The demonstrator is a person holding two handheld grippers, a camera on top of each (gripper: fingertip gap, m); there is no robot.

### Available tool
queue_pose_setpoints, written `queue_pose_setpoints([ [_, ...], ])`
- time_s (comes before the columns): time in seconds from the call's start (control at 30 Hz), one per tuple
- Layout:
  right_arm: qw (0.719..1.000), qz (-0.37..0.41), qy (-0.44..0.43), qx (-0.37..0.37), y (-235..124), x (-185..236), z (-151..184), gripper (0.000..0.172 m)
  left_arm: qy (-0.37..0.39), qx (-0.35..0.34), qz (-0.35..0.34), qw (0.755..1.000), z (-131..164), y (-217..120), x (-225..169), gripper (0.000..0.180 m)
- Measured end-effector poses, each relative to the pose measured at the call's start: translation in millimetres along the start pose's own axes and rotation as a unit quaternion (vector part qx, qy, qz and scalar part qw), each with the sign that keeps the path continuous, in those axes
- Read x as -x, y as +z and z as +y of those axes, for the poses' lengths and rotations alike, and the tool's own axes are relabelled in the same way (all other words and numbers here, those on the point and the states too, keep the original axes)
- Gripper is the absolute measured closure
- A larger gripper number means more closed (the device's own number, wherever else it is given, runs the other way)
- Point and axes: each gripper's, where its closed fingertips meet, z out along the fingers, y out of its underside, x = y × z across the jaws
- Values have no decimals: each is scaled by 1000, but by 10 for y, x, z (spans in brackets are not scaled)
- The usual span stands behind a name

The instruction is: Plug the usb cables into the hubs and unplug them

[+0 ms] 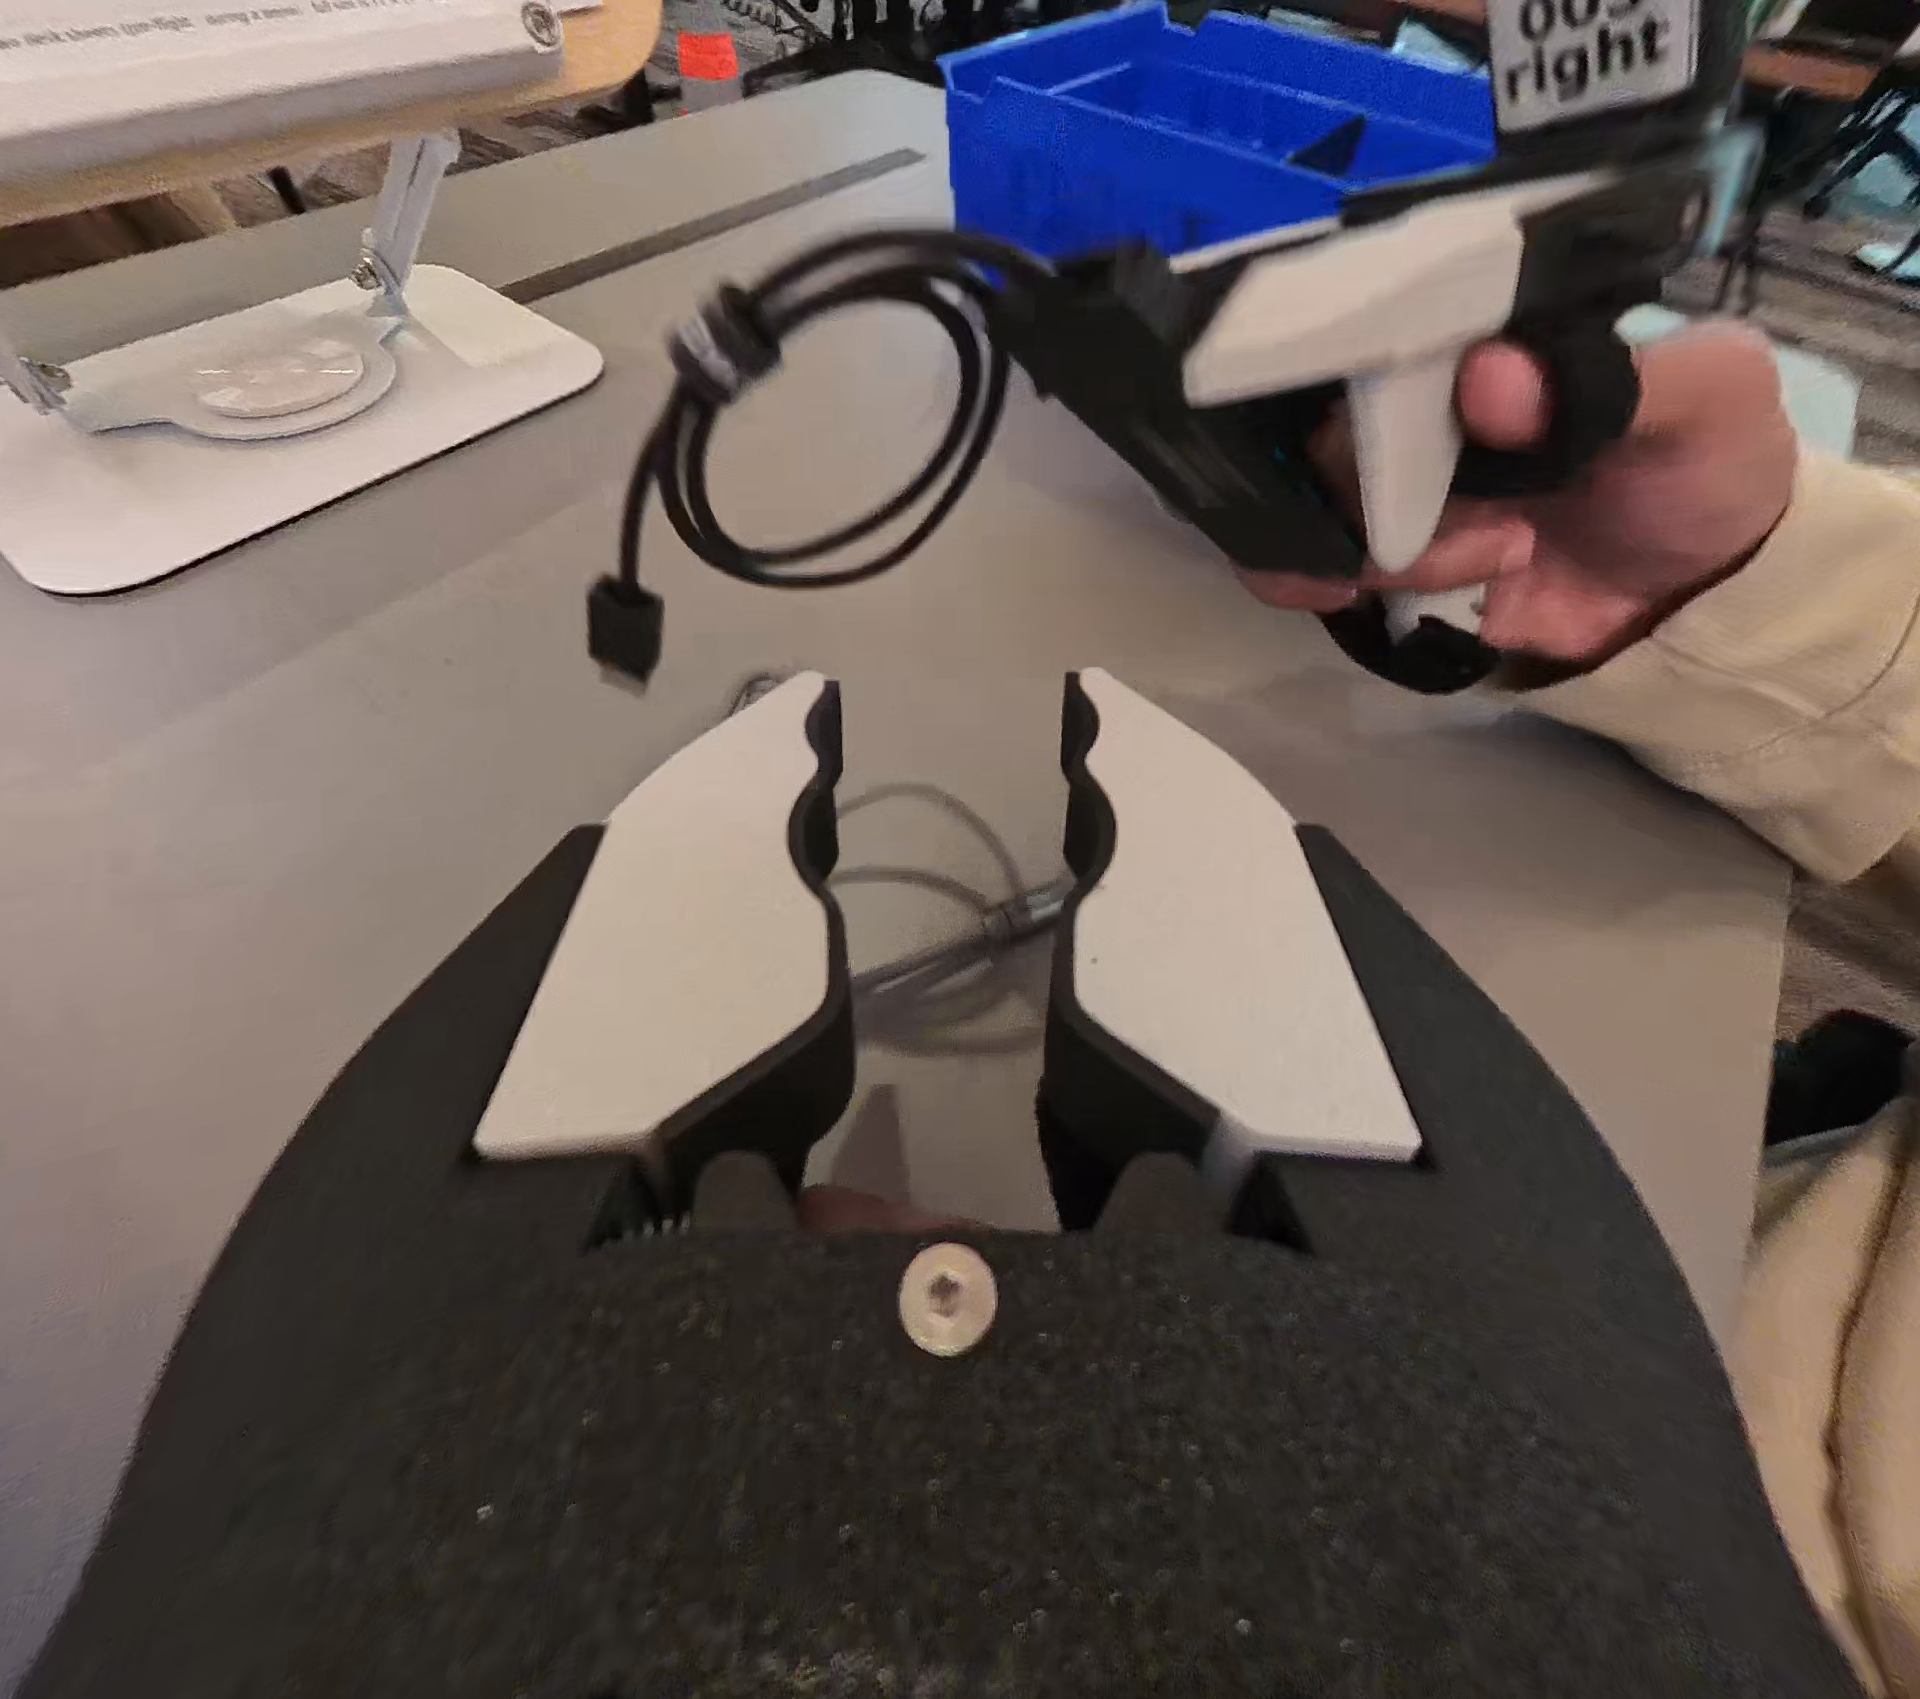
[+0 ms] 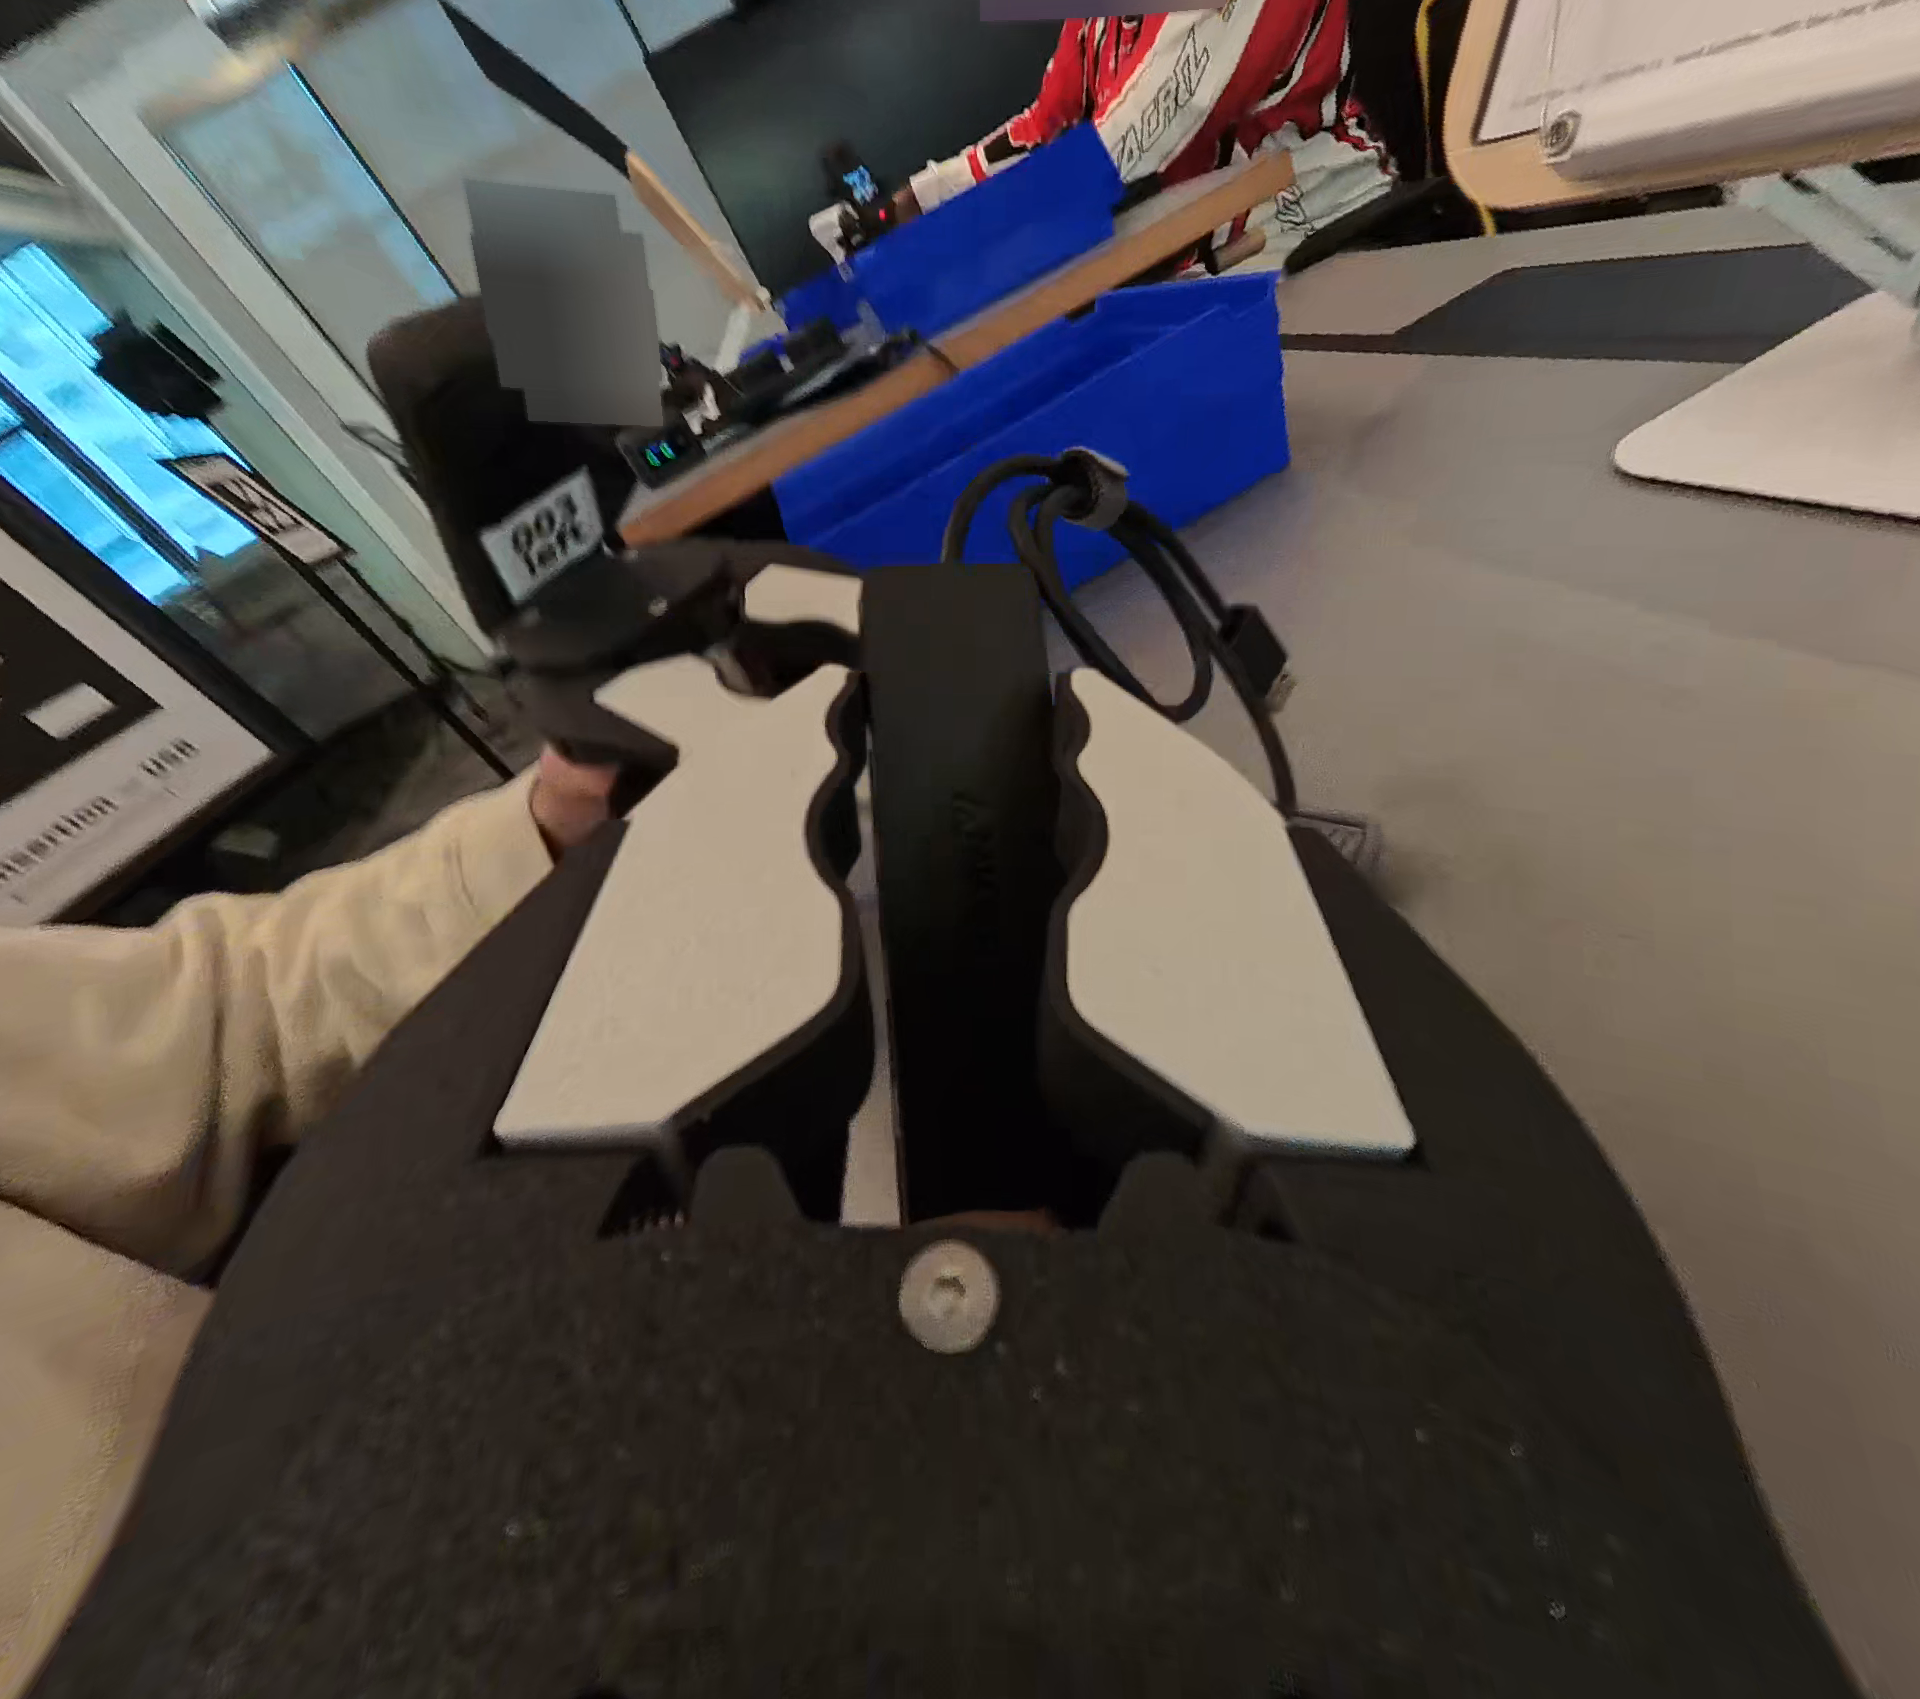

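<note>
Even indoor light on my table (image 1: 312,766), soft shadows; fisheye bends the edges; my right gripper (image 1: 1091,330) and its black cable (image 1: 831,423) smear with motion blur.

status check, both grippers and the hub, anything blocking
Right gripper shut on black hub, its tied cable dangling. Left gripper open, empty, over grey cable on table. Nothing blocking.

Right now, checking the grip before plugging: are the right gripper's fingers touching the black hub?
Touching. Right wrist view shows both pads pressed against the black hub.
</note>
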Motion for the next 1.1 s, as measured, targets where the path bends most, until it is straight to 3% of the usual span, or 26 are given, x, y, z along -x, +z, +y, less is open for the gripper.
queue_pose_setpoints([
  [0.2, 995, 34, -86, 33, -22, -71, 93, 137, -101, -17, 84, 991, -190, 57, 141, 143],
  [0.33, 992, 74, -88, 50, -113, -283, 132, 137, -85, -29, 41, 995, -149, 13, 293, 147],
  [0.43, 959, 168, -158, 168, -237, -622, 370, 137, -37, -4, -20, 999, 43, -46, 467, 147],
  [0.53, 927, 223, -171, 249, -289, -811, 566, 137, -1, 3, -64, 998, 157, -88, 602, 148],
  [0.67, 889, 248, -138, 360, -305, -896, 960, 137, 1, 8, -66, 998, 226, -70, 622, 147],
  [0.77, 878, 234, -118, 400, -290, -864, 1090, 137, 3, 10, -65, 998, 237, -67, 616, 146],
  [0.87, 884, 185, -127, 411, -265, -722, 940, 128, -1, 5, -64, 998, 227, -83, 611, 146],
  [1.0, 880, 169, -164, 412, -272, -636, 363, 115, -6, 4, -65, 998, 229, -101, 625, 146],
  [1.1, 853, 156, -189, 461, -200, -700, 235, 117, -6, 3, -64, 998, 225, -97, 623, 146],
])
